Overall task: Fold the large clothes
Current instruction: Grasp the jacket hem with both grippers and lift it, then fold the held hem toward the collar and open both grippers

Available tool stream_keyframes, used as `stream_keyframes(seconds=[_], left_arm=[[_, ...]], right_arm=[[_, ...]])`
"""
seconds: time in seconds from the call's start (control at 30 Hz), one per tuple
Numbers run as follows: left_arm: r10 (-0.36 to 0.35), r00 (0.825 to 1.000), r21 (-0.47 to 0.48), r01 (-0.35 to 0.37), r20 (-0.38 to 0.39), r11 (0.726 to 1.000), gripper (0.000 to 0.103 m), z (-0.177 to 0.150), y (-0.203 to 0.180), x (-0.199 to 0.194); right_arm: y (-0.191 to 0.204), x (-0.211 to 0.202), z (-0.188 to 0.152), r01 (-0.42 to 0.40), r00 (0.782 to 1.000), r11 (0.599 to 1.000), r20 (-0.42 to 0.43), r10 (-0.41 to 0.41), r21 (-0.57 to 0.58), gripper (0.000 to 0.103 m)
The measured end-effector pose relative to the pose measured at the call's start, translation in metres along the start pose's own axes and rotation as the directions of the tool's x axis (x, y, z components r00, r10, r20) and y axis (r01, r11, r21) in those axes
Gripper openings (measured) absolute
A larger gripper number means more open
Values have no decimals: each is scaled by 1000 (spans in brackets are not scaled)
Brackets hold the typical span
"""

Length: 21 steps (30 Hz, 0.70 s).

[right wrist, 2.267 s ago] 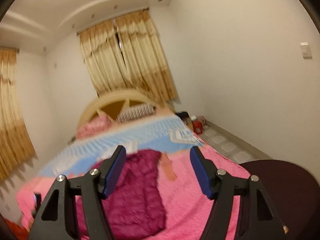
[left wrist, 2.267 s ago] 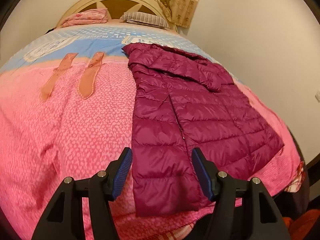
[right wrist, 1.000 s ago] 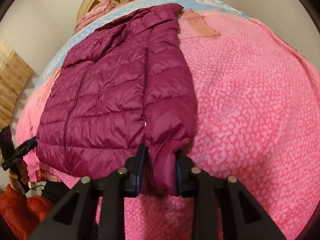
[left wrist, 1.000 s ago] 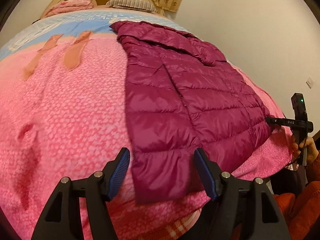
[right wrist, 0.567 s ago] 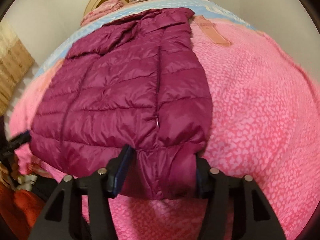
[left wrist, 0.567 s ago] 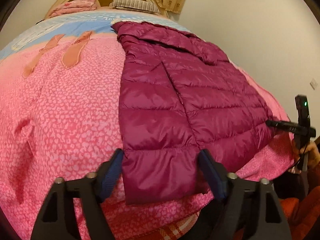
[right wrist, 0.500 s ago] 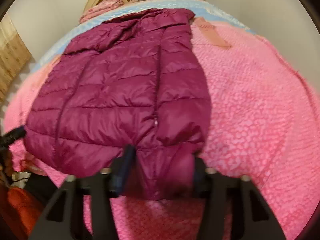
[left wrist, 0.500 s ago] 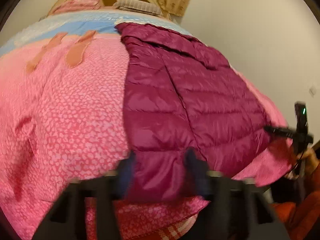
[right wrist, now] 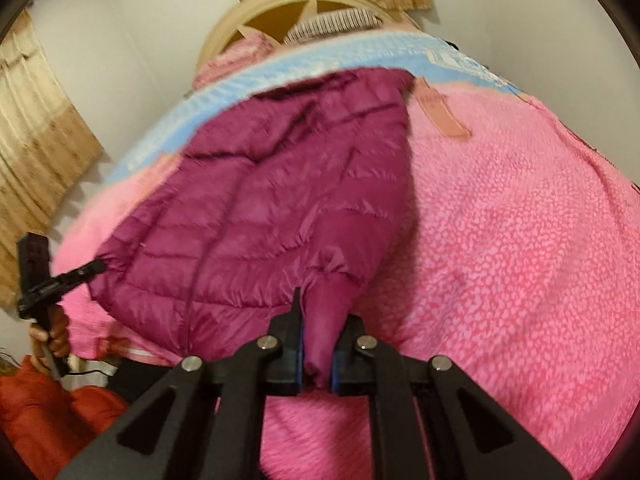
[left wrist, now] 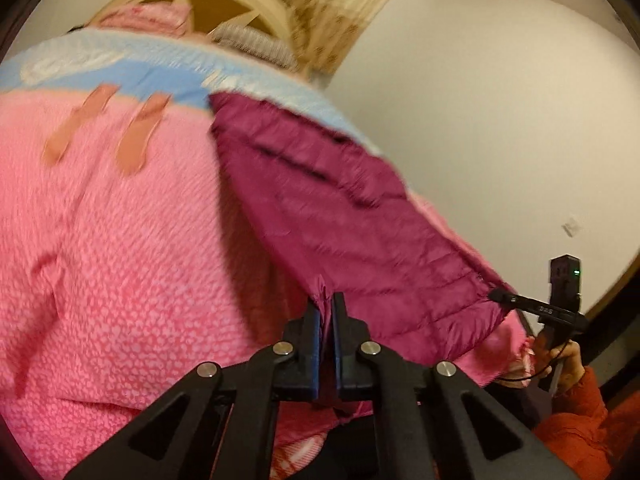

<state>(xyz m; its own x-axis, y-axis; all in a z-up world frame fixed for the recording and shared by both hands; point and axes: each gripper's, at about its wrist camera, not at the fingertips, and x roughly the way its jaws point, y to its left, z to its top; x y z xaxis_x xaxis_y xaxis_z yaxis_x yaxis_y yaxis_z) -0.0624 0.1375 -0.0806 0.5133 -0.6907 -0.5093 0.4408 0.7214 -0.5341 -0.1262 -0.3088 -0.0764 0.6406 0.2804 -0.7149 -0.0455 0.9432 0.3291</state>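
Figure: left gripper (left wrist: 326, 312) pinched tight on hem of magenta jacket (left wrist: 340, 216) | right gripper (right wrist: 316, 320) closing on bunched hem corner | jacket lies on pink bedspread (left wrist: 120, 260); long axis runs away toward headboard (left wrist: 248, 0); both grippers equally near

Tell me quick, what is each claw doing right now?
Left claw: shut on the hem of the purple jacket.
Right claw: closing on a bunched hem corner of the same jacket, fabric between its pads.
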Motion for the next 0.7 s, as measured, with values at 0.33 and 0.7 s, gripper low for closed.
stream_keyframes(seconds=[0.33, 0.7], left_arm=[[-126, 988, 75, 120, 88, 990, 4, 40, -48, -41], [17, 988, 40, -23, 157, 999, 4, 175, -31, 9]], right_arm=[[16, -76, 9, -201, 968, 979, 160, 192, 42, 10], [22, -44, 154, -219, 946, 975, 251, 205, 29, 10]])
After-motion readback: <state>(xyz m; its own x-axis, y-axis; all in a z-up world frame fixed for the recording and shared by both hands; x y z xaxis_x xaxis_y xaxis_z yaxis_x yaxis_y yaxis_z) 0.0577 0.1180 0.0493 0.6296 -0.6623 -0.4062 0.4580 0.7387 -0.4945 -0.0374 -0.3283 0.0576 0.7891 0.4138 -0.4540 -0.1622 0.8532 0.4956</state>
